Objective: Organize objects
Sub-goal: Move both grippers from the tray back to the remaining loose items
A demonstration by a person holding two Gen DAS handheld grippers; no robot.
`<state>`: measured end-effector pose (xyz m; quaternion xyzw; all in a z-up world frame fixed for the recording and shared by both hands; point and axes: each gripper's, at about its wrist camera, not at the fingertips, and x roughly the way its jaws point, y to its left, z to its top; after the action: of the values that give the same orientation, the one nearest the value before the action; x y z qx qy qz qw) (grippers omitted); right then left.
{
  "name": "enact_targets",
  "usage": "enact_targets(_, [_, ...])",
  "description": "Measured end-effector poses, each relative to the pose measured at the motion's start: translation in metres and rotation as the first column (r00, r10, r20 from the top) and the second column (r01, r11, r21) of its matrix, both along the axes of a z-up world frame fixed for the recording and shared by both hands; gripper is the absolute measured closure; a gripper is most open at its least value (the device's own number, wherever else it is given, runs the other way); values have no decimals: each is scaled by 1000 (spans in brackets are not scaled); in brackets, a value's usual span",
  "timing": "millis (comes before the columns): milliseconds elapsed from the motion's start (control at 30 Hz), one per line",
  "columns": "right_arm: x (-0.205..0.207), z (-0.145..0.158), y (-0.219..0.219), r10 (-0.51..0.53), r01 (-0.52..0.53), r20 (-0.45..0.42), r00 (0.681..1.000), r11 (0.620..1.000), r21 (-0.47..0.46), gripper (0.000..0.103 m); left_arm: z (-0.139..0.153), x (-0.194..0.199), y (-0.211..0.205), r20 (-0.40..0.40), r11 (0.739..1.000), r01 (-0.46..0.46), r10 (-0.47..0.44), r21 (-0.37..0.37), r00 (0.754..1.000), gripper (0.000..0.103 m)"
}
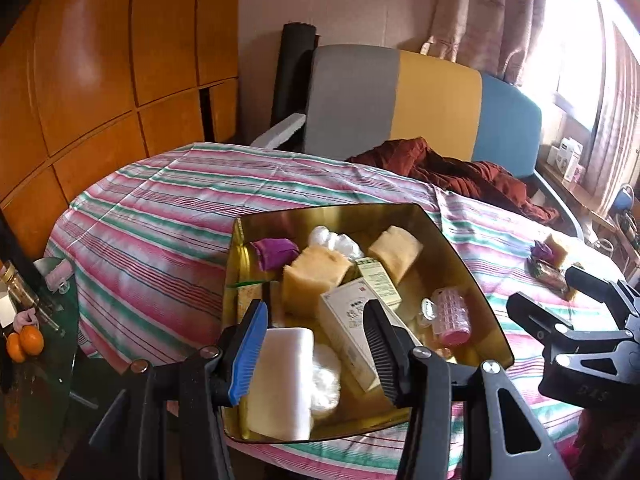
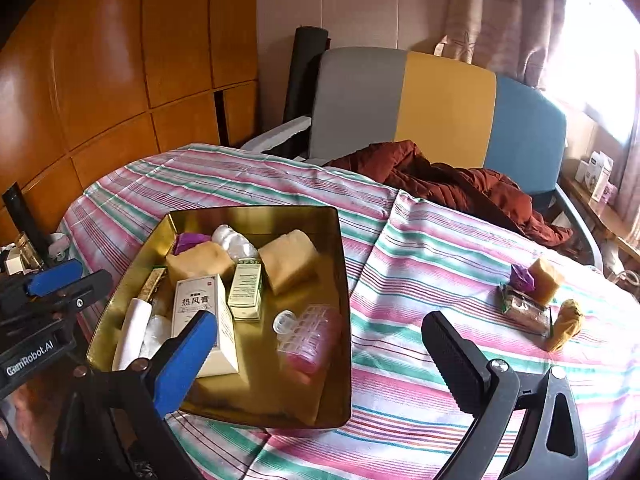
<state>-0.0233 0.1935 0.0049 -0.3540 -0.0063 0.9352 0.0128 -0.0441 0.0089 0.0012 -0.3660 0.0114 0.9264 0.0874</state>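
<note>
Two tools gaping wide and empty, left tool [image 1: 316, 350] above the gold tin [image 2: 340, 320], right tool [image 2: 320, 360] over the striped worktop [image 2: 440, 280], snack packet [image 2: 526, 312] well apart.

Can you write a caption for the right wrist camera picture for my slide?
Open right gripper hovers beside a gold tin filled with boxes and sponges, while leftover items wait on the striped tablecloth.

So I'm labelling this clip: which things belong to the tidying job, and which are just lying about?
Job:
gold tin
yellow sponge
purple wrapper
dark packet
crumpled yellow piece

Lying about:
red jacket
oranges
boxes on the shelf
</note>
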Motion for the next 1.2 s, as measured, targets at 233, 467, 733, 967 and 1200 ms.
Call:
enact_targets(233, [1, -3, 15, -33, 33, 1, 999, 999, -8, 0, 2, 0, 16, -5, 999, 42, -42, -9, 999, 53])
enact_targets(467, [0, -10, 37, -79, 79, 22, 997, 997, -19, 0, 3, -3, 32, -7, 995, 95, -95, -3, 995, 53])
enact_targets(733, [4, -21, 78, -163, 167, 68, 984, 985, -50, 0, 3, -6, 60, 6, 982, 188, -188, 4, 982, 53])
enact_targets(967, [12, -32, 126, -254, 265, 128, 959, 961, -83, 0, 2, -4, 82, 17, 965, 264, -264, 8, 964, 52])
enact_targets(1200, [26, -38, 183, -337, 366, 199, 920, 920, -138, 0, 4, -2, 111, 22, 933, 359, -359, -2, 933, 46])
